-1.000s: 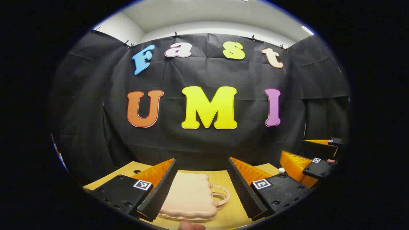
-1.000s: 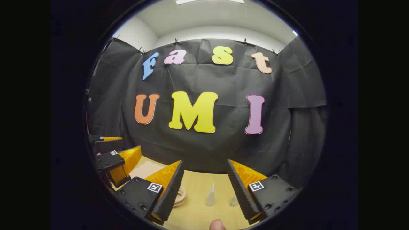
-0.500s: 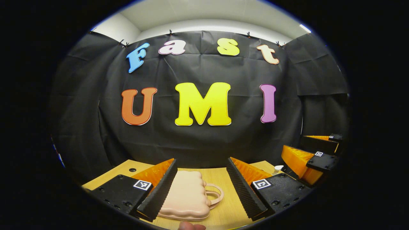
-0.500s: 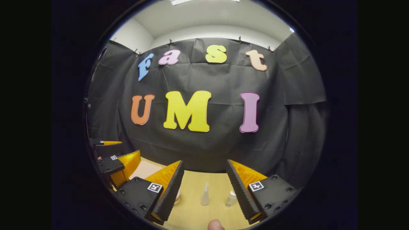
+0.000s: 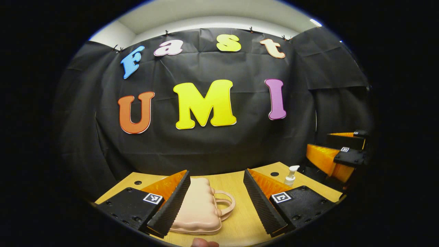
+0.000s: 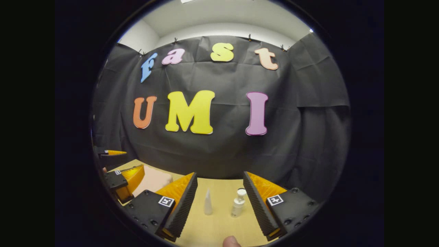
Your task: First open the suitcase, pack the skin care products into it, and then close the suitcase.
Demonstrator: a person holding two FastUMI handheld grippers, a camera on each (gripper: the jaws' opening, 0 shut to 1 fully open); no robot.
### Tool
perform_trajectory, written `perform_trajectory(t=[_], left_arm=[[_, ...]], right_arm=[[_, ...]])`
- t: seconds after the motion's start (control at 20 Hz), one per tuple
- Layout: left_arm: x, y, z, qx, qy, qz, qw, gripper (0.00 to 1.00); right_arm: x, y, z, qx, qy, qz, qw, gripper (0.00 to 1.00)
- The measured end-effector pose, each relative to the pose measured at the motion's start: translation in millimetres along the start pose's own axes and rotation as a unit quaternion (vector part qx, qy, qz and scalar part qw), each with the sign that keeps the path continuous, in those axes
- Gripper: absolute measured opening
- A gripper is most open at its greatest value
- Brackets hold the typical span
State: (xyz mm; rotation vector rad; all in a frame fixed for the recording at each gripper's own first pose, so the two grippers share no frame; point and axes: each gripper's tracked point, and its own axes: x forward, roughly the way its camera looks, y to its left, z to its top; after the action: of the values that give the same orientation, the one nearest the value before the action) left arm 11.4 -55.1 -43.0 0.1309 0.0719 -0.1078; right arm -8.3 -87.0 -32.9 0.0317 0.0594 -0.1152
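Left gripper view: left gripper (image 5: 216, 200) at bottom centre, fingers spread wide, nothing between them touching either one. A fingertip (image 5: 204, 243) pokes in at the very bottom edge. Just beyond, lower centre, the pink suitcase (image 5: 199, 209) lies flat and shut on the wooden surface (image 5: 240, 223), handle (image 5: 226, 204) pointing frame-right; its left part is hidden behind the left finger. Farther, right of centre, a white pump bottle (image 5: 291, 175) stands upright on the surface. At the right edge the right gripper (image 5: 337, 154) hangs above the surface, fingers apart. Right gripper view: right gripper (image 6: 219, 206) at bottom centre, fingers wide apart and empty. Between them, farther out on the surface, a clear cone-shaped bottle (image 6: 208, 202) and a small clear bottle (image 6: 238, 203) with a pale cap stand upright, near each other, not touching. Lower left, the suitcase shows as a pink patch behind the left gripper's fingers.
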Motion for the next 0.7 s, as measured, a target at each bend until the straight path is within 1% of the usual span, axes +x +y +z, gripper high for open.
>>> perform_trajectory(t=[0.05, 0.1, 0.15, 0.2, 0.25, 0.3, 0.35, 0.4, 0.45, 0.5, 0.6, 0.7], left_arm=[[5, -4, -10, 0.023, 0.007, -0.007, 1.0, 0.99], [12, -6, -20, 0.045, 0.015, -0.013, 0.999, 0.99], [15, -8, -31, 0.067, 0.024, -0.021, 0.997, 0.99], [22, -12, -42, 0.088, 0.031, -0.031, 0.995, 0.99], [26, -19, -53, 0.108, 0.04, -0.045, 0.992, 0.99], [32, -26, -65, 0.132, 0.05, -0.058, 0.988, 0.99], [39, -32, -80, 0.161, 0.059, -0.064, 0.983, 0.99], [45, -36, -92, 0.189, 0.065, -0.069, 0.977, 0.99], [57, -43, -111, 0.222, 0.085, -0.079, 0.968, 0.99], [64, -48, -127, 0.242, 0.1, -0.085, 0.961, 0.99], [76, -49, -154, 0.258, 0.136, -0.087, 0.952, 0.99], [88, -48, -170, 0.268, 0.164, -0.087, 0.945, 0.99]], right_arm=[[0, -12, -5, -0.001, 0.004, -0.01, 1.0, 0.77], [-1, -22, -8, -0.002, 0.008, -0.019, 1.0, 0.77], [-1, -33, -13, -0.006, 0.012, -0.032, 0.999, 0.79], [-1, -45, -17, -0.01, 0.016, -0.045, 0.999, 0.77], [-2, -54, -21, -0.01, 0.021, -0.055, 0.998, 0.8], [-3, -63, -25, -0.008, 0.027, -0.064, 0.998, 0.77], [-5, -70, -30, -0.005, 0.033, -0.069, 0.997, 0.79], [-6, -75, -32, -0.005, 0.038, -0.074, 0.997, 0.8], [-7, -81, -37, -0.007, 0.042, -0.078, 0.996, 0.8], [-9, -86, -39, -0.01, 0.044, -0.082, 0.996, 0.8], [-11, -97, -44, -0.016, 0.047, -0.093, 0.994, 0.79], [-13, -110, -49, -0.019, 0.054, -0.106, 0.993, 0.79]])
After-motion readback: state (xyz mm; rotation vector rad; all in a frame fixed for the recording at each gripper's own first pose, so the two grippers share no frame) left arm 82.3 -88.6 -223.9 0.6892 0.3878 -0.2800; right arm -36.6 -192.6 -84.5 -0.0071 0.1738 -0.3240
